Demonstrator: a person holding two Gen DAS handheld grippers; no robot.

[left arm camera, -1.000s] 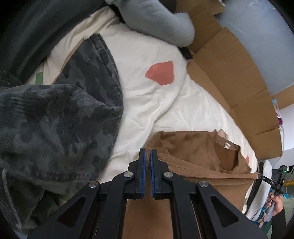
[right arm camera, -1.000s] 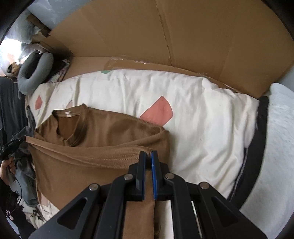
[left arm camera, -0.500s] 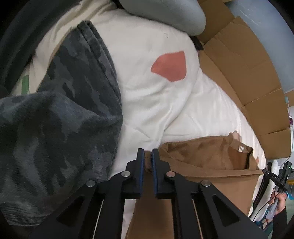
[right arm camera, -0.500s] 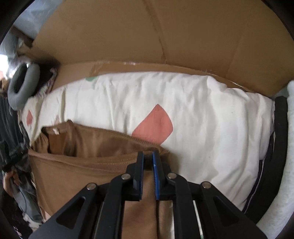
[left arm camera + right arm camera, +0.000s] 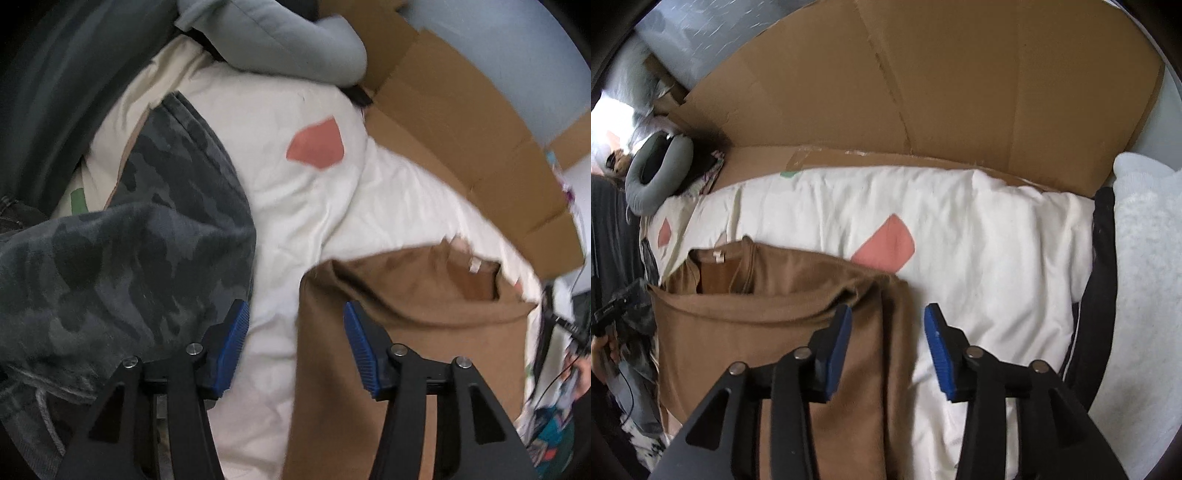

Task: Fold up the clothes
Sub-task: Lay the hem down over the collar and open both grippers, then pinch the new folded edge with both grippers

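I've got both tools pointing steeply down at the bed. Left gripper (image 5: 295,339): jaws opening, nothing pinched — the brown shirt (image 5: 406,332) edge lies just under and inboard of my right-side pad, white duvet (image 5: 314,221) showing through the gap. Right gripper (image 5: 888,347): jaws opening too, pads off the cloth; the shirt's (image 5: 768,332) other edge sits under the left-side pad, bare duvet (image 5: 997,240) under the other.

Progress, as I read it: the shirt lies flat ahead of both tools w/ its lower part brought up over the body — a hem line runs across just below the collar (image 5: 720,266), which stays exposed beyond my fingertips. So one lengthwise fold looks laid down and let go. Sides look fairly even; some bunching near the right tool's left pad.

Left to do, prob.: smooth that bunch, maybe another fold to make it compact, then set aside. A camo garment (image 5: 129,258) sits heaped off to the left tool's left, clearly unfolded — that's likely next. Cardboard (image 5: 923,92) lines the far side of the bed; not in my way.
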